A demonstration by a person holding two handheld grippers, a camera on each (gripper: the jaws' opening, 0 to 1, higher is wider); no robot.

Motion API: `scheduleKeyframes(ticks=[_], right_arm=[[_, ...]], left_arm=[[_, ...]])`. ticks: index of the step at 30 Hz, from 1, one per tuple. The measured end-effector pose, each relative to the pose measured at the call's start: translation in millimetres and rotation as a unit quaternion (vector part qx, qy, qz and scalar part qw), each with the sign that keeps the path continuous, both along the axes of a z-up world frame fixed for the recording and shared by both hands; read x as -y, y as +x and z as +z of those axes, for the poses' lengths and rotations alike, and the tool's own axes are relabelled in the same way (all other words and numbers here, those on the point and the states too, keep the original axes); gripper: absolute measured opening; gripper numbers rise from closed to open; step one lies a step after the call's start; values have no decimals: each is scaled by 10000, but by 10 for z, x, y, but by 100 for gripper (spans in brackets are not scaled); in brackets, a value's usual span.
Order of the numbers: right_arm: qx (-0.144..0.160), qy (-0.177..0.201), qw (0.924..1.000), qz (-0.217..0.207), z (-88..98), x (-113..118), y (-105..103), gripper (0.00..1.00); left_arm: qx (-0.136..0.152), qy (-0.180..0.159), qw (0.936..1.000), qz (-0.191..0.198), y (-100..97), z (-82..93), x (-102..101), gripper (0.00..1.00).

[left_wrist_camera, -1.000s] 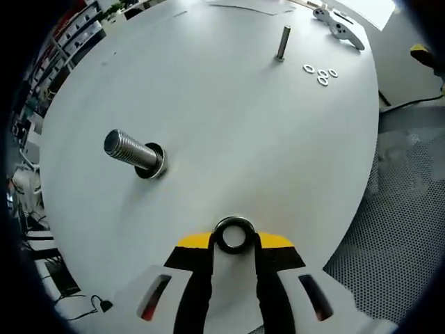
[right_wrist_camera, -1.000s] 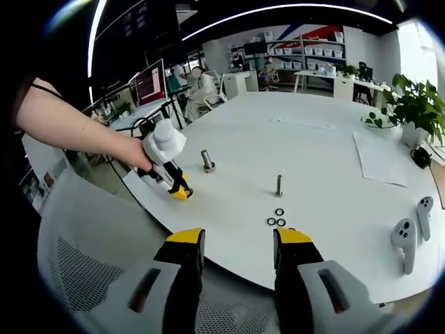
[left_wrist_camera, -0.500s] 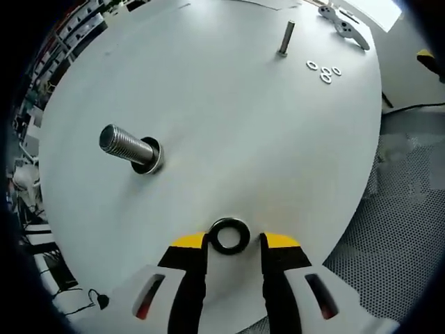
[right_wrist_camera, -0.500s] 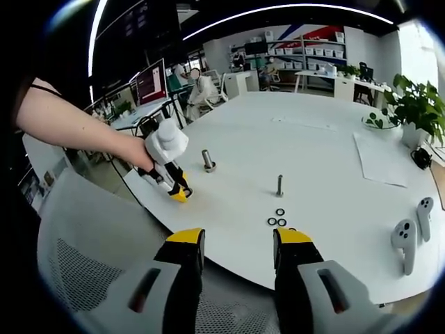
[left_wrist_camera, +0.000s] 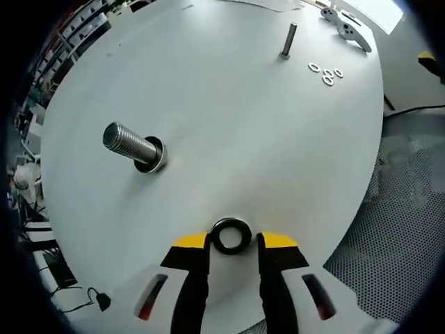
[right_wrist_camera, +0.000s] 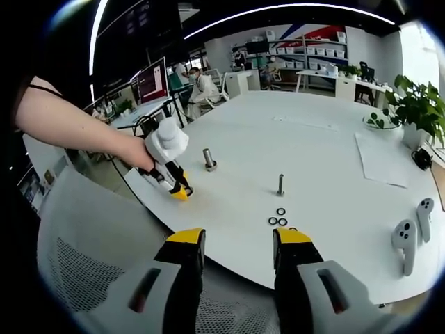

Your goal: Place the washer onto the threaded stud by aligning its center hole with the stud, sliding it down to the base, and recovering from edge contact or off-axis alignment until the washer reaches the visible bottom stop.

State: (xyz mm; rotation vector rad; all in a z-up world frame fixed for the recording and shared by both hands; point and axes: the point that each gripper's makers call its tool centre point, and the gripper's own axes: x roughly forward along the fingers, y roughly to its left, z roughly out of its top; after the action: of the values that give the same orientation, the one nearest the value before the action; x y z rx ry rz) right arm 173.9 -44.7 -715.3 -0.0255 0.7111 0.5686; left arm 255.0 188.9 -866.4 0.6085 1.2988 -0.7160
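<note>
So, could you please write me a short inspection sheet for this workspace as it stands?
Surface: round white table, bare in the middle.
Job's things: dark washer flat on the table between the left claw's tips; thick threaded stud upright with a washer at its base; thin stud; three small washers.
Clutter: two white controllers; paper sheet.
Grippers: left claw open; right claw open, empty.
Cables: black cable on the floor.
Surroundings: potted plant, mesh chair, office shelving.

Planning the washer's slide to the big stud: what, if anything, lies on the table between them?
Nothing visible: bare table separates the washer, between the left gripper's open jaws, from the large threaded stud.
</note>
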Motion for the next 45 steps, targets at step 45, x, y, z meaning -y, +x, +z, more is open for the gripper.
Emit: scheduleKeyframes(ticks=[45], right_arm=[[-99, -25, 9999, 53, -33, -7, -22, 38]], left_arm=[[755, -400, 9962, -139, 513, 666, -99, 18]])
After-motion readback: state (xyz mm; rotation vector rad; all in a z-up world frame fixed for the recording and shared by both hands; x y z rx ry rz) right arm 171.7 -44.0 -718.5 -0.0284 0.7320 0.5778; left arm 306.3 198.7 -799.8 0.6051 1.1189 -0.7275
